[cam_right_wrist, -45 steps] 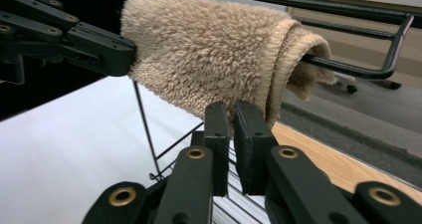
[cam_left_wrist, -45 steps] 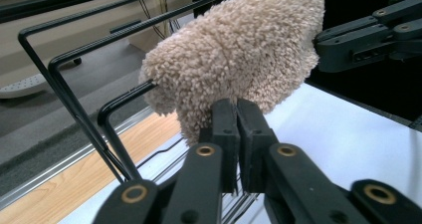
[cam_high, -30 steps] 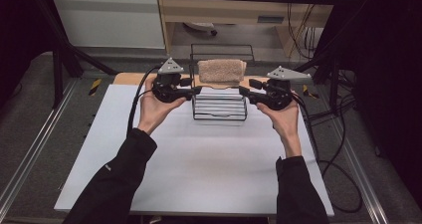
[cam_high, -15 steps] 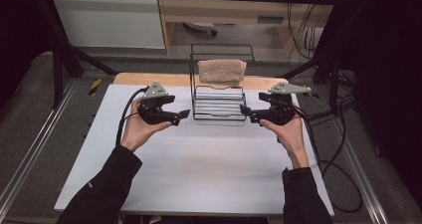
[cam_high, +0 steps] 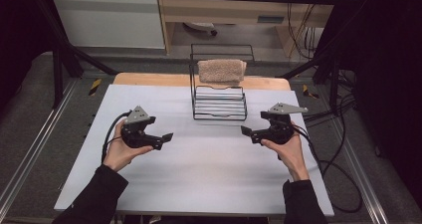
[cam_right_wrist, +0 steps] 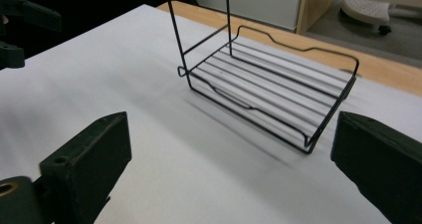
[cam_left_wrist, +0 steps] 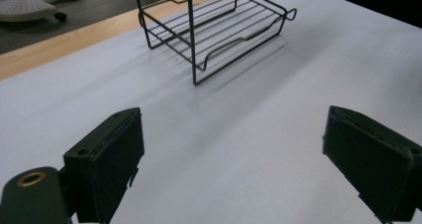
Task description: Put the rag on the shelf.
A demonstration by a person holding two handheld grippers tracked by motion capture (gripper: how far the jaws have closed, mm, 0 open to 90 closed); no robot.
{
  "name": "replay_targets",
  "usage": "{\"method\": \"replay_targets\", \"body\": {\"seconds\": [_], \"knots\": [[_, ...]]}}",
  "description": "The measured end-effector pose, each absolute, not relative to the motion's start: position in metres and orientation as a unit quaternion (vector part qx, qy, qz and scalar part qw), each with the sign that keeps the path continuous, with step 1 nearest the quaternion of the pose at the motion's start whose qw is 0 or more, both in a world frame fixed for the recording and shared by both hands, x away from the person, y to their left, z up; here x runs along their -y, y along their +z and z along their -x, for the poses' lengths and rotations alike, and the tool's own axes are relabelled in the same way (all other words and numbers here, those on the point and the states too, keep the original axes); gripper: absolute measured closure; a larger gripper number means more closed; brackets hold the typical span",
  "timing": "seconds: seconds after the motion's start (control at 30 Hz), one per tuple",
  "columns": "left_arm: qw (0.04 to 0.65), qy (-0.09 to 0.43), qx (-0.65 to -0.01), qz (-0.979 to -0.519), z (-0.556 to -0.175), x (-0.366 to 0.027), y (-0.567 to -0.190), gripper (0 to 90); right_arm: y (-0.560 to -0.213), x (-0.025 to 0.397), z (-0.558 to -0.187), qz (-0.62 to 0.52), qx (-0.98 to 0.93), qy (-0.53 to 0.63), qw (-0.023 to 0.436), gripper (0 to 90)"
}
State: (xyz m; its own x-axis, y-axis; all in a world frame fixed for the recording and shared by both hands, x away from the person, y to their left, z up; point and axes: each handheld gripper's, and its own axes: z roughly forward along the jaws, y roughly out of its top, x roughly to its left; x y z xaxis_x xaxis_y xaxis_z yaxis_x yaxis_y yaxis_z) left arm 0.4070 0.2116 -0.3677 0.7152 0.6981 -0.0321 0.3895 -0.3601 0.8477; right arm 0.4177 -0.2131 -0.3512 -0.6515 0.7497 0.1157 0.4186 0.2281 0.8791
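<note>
A black two-tier wire rack (cam_high: 219,102) stands at the back middle of the white table (cam_high: 199,164). A folded tan towel (cam_high: 221,70) lies on its upper tier; the lower tier (cam_left_wrist: 219,27) (cam_right_wrist: 278,92) holds nothing. My left gripper (cam_high: 167,137) is held above the table, to the left of and nearer than the rack, its jaws wide open and empty. To the right of the rack my right gripper (cam_high: 246,131) hovers likewise, open and empty. Both point inward toward the table's middle. In the right gripper view the left gripper (cam_right_wrist: 20,25) shows at the far left.
A wooden strip (cam_high: 149,79) runs along the table's back edge. Behind it stand a white cabinet (cam_high: 107,20) and a wooden shelf unit (cam_high: 239,10). Cables (cam_high: 343,174) trail off the right side. A chair base (cam_left_wrist: 30,5) rests on the floor.
Both grippers have pulled back from the towel on the rack's upper tier toward the person and apart, and lowered. The towel stays on the rack.
</note>
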Motion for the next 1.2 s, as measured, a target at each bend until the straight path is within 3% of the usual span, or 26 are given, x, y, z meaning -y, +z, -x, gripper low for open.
{"method": "replay_targets", "body": {"seconds": [0.63,1.2], "knots": [[0.451,0.157,-0.355,-0.804,-0.372,-0.251,-0.423,9.3,-0.424,0.23,-0.385,-0.395,-0.786,0.461,0.114,0.5],[0.443,0.149,-0.36,-0.807,-0.357,-0.27,-0.445,9.3,-0.443,0.262,-0.367,-0.402,-0.785,0.46,0.102,0.6]]}}
